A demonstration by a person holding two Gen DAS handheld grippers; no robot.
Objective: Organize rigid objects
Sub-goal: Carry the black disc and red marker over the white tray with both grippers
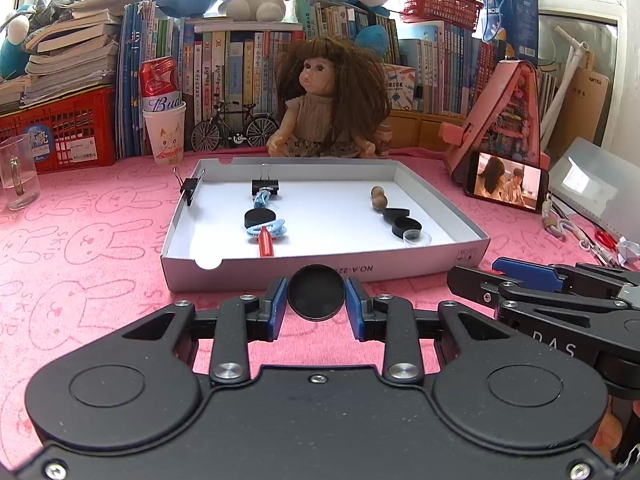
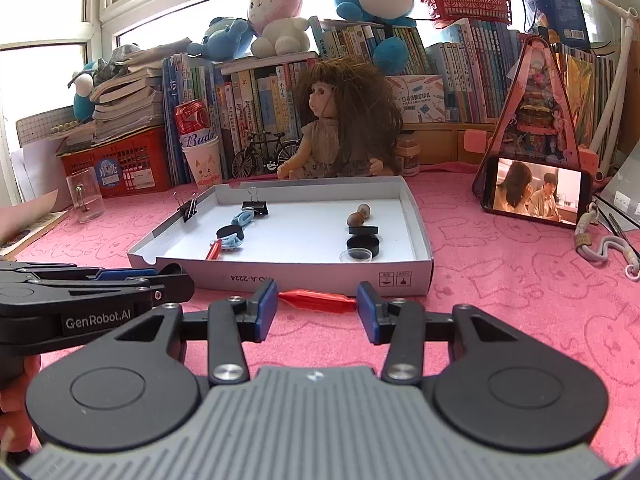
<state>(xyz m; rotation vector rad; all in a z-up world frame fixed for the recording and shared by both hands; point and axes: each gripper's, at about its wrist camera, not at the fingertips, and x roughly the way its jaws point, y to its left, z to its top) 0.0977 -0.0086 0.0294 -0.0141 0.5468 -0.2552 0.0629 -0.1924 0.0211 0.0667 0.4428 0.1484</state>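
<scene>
Just short of the box's [image 1: 312, 270] near wall, both hands are loaded. On the left, the left hand-held gripper [image 1: 316, 303] has its blue pads narrowed onto a black disc [image 1: 316, 293], held on edge with its flat face toward the camera. The box lies straight ahead and a little beyond, so that wall is what the disc must clear.

Inside, left to right: a binder clip [image 1: 189, 192] on the left wall, another clip [image 1: 265, 187] at the back, a blue clip [image 1: 267, 227], a black cap [image 1: 260, 219] and a red pen [image 1: 265, 243]; then open white floor; then wooden beads [image 1: 378, 199], more black caps [image 1: 406, 226] and a clear lid [image 1: 417, 237] on the right.

Over on the right, the right hand-held gripper [image 2: 317, 307] pinches a red piece [image 2: 316, 301] by its ends, long axis crosswise, parallel to the wall. I'd say the left hand is the nearer to the left-hand cluster and the right to the caps. A doll [image 1: 328, 112] sits behind, clear of the way, on the pink tabletop [image 1: 100, 272].
</scene>
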